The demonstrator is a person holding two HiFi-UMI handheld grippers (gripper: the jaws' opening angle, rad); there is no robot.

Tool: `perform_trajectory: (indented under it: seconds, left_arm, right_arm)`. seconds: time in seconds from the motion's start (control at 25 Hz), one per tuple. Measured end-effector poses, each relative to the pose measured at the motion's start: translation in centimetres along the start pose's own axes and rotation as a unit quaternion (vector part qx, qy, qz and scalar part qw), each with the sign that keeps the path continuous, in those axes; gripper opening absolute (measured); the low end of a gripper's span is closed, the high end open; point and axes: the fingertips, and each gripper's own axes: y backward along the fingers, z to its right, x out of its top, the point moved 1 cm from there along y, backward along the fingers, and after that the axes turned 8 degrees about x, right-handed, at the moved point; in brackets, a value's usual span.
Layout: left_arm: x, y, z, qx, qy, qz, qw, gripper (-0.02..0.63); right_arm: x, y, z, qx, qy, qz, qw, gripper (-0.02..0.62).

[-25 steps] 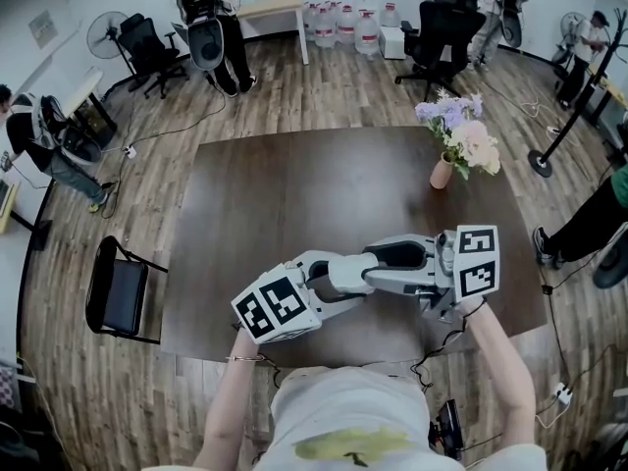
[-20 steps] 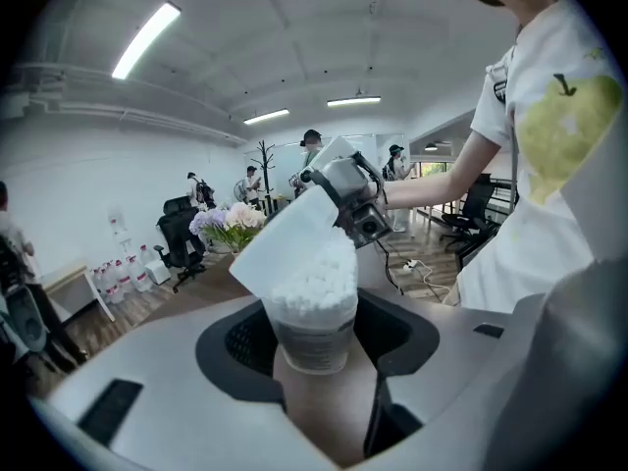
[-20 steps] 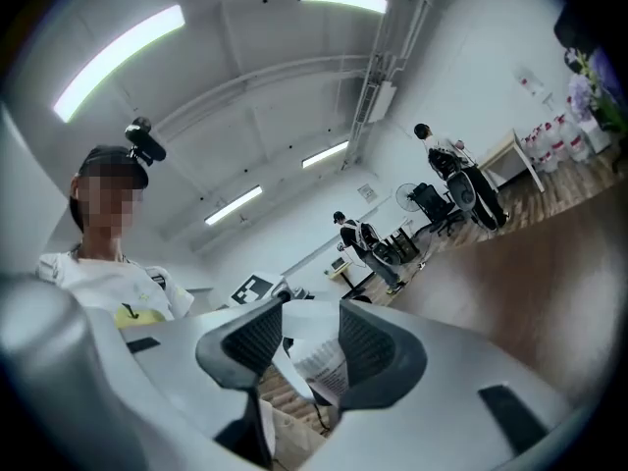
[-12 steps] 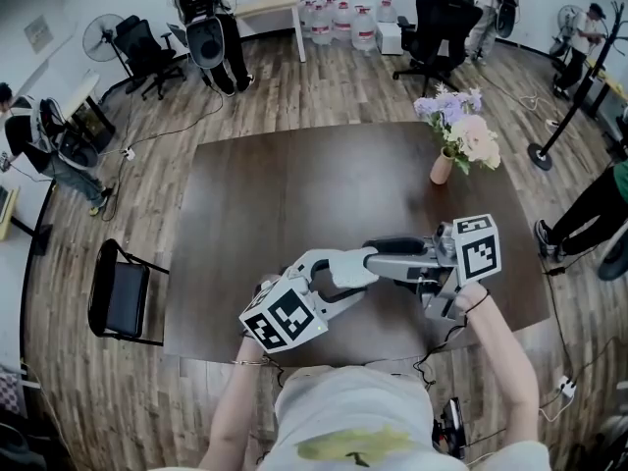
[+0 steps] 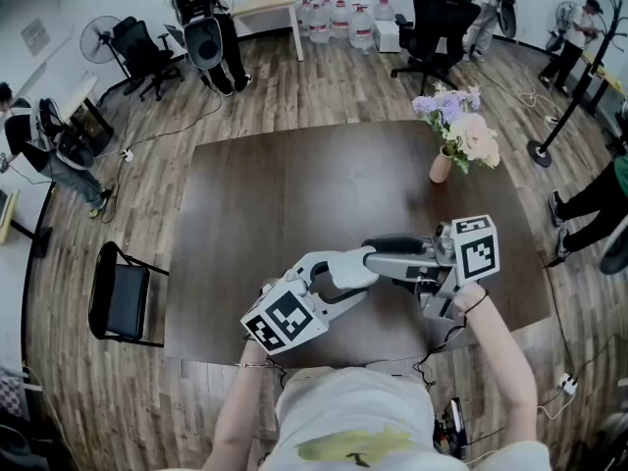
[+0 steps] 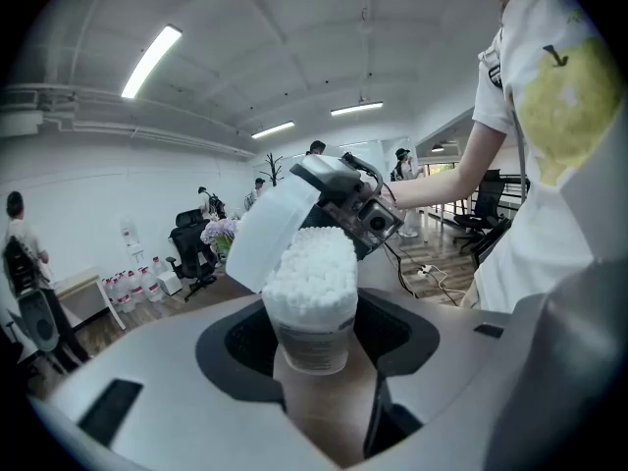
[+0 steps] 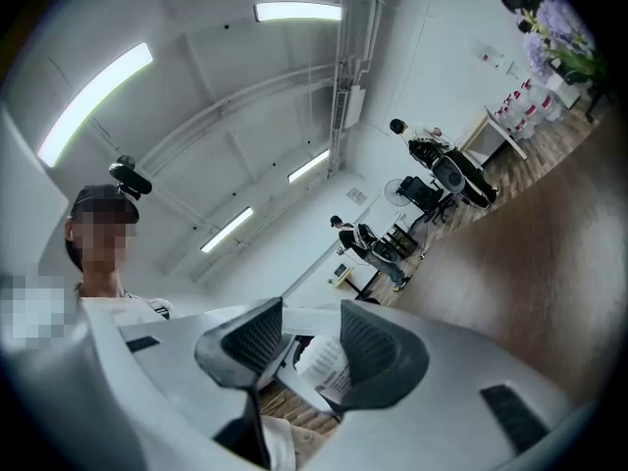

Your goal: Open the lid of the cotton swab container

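The cotton swab container (image 6: 312, 322) is a clear round tub packed with white swabs (image 6: 312, 263), upright between the pads of my left gripper (image 6: 319, 340), which is shut on its body. Its white lid (image 6: 273, 232) is swung up and back, so the tub's mouth is uncovered. In the right gripper view, my right gripper (image 7: 309, 346) is shut on the lid's edge (image 7: 299, 319), with the labelled tub (image 7: 329, 373) just behind. In the head view the left gripper (image 5: 343, 271) and the right gripper (image 5: 388, 255) meet over the table's near half, hiding the container.
The dark brown table (image 5: 294, 194) carries a vase of flowers (image 5: 456, 140) at its far right corner. A black chair (image 5: 123, 297) stands off the table's left side. Several people and office chairs are spread round the room's edges.
Both grippers drifted slightly: the left cube shifted right and nearer me, the right cube moved a little away. In the last half second almost nothing moved.
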Motion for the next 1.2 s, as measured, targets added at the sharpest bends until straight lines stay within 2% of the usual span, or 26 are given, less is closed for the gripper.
perform_trajectory:
  seconds: [0.28,0.52,0.6,0.72,0.84,0.92,1.2]
  left_arm:
    - [-0.7,0.1,-0.9,0.007,0.054,0.009,0.9985,0.236]
    - [-1.6,0.2,-2.7,0.056,0.091,0.003,0.9943,0.236]
    - [-1.9,0.2,-3.2,0.076,0.101,-0.003,0.9920,0.236]
    - [-2.5,0.3,-4.1,0.114,0.121,-0.008,0.9862,0.236]
    - [-3.2,0.6,-5.2,0.154,0.146,-0.005,0.9772,0.236]
    - [-3.6,0.8,-5.8,0.178,0.161,0.000,0.9708,0.236]
    - [-4.7,2.0,-6.9,0.245,0.193,0.016,0.9499,0.236]
  right_arm:
    - [1.1,1.4,0.2,-0.017,0.034,0.029,0.999,0.195]
    - [1.2,2.7,0.5,-0.047,0.085,0.035,0.995,0.188]
    - [1.2,3.1,0.8,-0.068,0.111,0.035,0.991,0.160]
    - [1.0,3.7,1.2,-0.110,0.156,0.029,0.981,0.143]
    - [0.9,4.5,2.0,-0.158,0.200,0.031,0.966,0.111]
    - [1.0,5.2,2.4,-0.181,0.219,0.050,0.957,0.069]
    - [0.0,7.1,3.5,-0.255,0.277,0.067,0.924,0.040]
